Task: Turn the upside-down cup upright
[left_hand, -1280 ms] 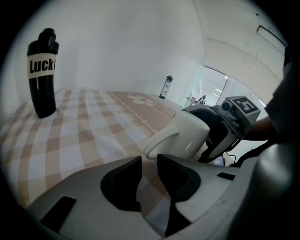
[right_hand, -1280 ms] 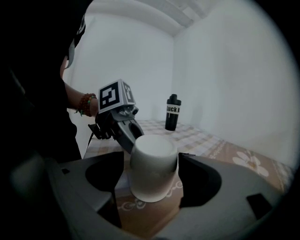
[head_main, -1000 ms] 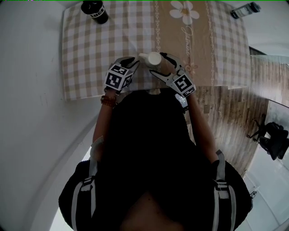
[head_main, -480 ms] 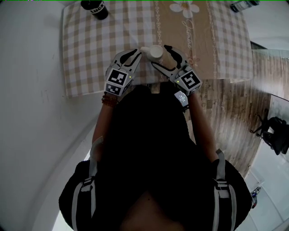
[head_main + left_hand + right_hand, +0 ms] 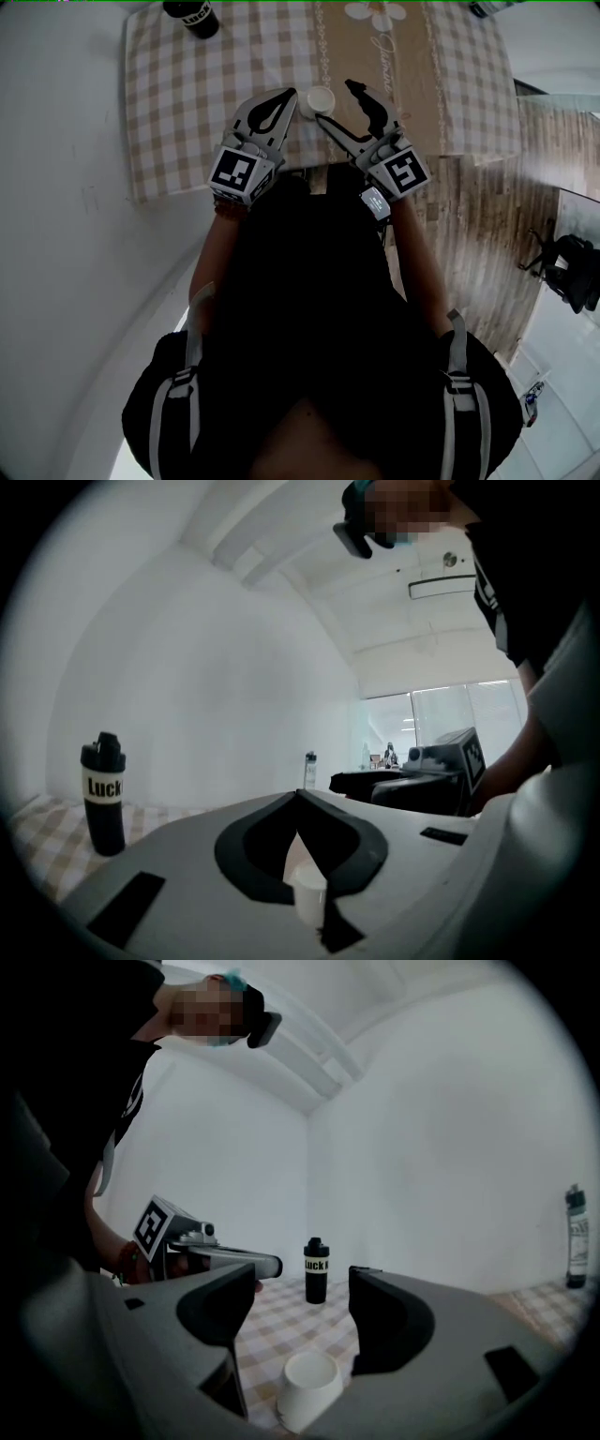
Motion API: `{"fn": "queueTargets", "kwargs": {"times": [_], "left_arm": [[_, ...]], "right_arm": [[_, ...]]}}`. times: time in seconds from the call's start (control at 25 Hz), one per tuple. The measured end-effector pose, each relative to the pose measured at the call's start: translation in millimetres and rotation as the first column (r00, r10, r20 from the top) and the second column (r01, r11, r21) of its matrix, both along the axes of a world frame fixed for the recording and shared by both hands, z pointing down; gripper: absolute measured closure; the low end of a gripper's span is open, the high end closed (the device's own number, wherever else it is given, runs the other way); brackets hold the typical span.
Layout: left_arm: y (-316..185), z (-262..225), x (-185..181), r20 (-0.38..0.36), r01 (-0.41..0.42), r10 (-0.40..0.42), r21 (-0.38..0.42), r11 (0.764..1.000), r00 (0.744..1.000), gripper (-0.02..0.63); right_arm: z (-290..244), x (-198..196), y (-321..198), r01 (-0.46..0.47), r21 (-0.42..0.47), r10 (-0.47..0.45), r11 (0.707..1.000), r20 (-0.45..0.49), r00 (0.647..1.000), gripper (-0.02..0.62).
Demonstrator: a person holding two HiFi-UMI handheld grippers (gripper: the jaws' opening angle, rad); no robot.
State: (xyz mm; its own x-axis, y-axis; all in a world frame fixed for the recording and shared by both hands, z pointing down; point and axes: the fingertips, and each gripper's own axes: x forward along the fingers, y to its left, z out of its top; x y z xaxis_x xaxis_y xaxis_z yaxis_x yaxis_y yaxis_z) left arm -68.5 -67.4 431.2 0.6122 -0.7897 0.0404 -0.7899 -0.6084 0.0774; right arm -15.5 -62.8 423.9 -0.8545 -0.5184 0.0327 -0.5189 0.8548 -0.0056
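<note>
A small white paper cup stands base up on the checked tablecloth, near the table's front edge. In the right gripper view the cup sits low, beneath the jaws and apart from them. My left gripper hangs just left of the cup with its jaws shut on nothing; through the slit under its tips a strip of the cup shows. My right gripper hovers above the cup's right side, its jaws closing with only air between them.
A black bottle stands at the far left corner of the table, also visible in the gripper views as the black bottle. A second bottle stands at the far right corner. Wooden floor lies right of the table.
Both grippers have lifted up off the cup, which stays on the cloth. The left jaws have shut. The right jaws have narrowed a little.
</note>
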Motion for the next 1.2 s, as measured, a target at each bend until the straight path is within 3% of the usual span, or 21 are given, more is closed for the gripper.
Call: {"fn": "queueTargets", "kwargs": {"times": [0.16, 0.28, 0.36, 0.52, 0.64, 0.72, 0.84, 0.88, 1.0, 1.08, 1.2], "left_arm": [[9, -56, 9, -0.05, 0.008, 0.001, 0.171, 0.985, 0.999, 0.612], [13, -76, 11, -0.074, 0.03, -0.014, 0.223, 0.974, 0.997, 0.612], [12, -78, 10, -0.067, 0.057, -0.042, 0.232, 0.971, 0.997, 0.612], [11, -70, 7, -0.018, 0.142, -0.141, 0.188, 0.972, 0.99, 0.612], [15, -66, 10, 0.01, 0.155, -0.159, 0.154, 0.976, 0.987, 0.611], [19, -70, 16, 0.011, 0.165, -0.169, 0.165, 0.972, 0.986, 0.611], [27, -79, 26, 0.004, 0.201, -0.205, 0.188, 0.962, 0.979, 0.611], [30, -83, 29, 0.004, 0.215, -0.22, 0.198, 0.956, 0.975, 0.611], [45, -93, 38, -0.014, 0.256, -0.258, 0.208, 0.944, 0.966, 0.611], [55, -92, 40, -0.014, 0.286, -0.29, 0.2, 0.937, 0.957, 0.611], [69, -80, 42, 0.012, 0.346, -0.355, 0.194, 0.918, 0.935, 0.611]], "right_arm": [[-27, 4, 1, -0.023, 0.038, 0.022, 0.999, 0.027, 0.999, 0.276], [-41, 7, 2, -0.04, 0.066, 0.038, 0.997, 0.026, 0.999, 0.302], [-42, 9, 2, -0.059, 0.083, 0.059, 0.995, 0.007, 0.998, 0.337], [-36, 12, 7, -0.078, 0.099, 0.083, 0.992, -0.047, 0.995, 0.337], [-38, 21, 9, -0.097, 0.091, 0.101, 0.991, -0.039, 0.994, 0.399], [-43, 29, 9, -0.102, 0.085, 0.104, 0.991, -0.019, 0.994, 0.399], [-52, 40, 13, -0.091, 0.093, 0.091, 0.992, 0.0, 0.996, 0.404], [-56, 43, 16, -0.088, 0.102, 0.088, 0.991, 0.002, 0.996, 0.44], [-70, 50, 27, -0.108, 0.144, 0.105, 0.984, 0.025, 0.994, 0.471], [-75, 50, 36, -0.146, 0.169, 0.139, 0.975, 0.052, 0.989, 0.545], [-65, 45, 60, -0.138, 0.151, 0.13, 0.979, 0.056, 0.99, 0.554]]}}
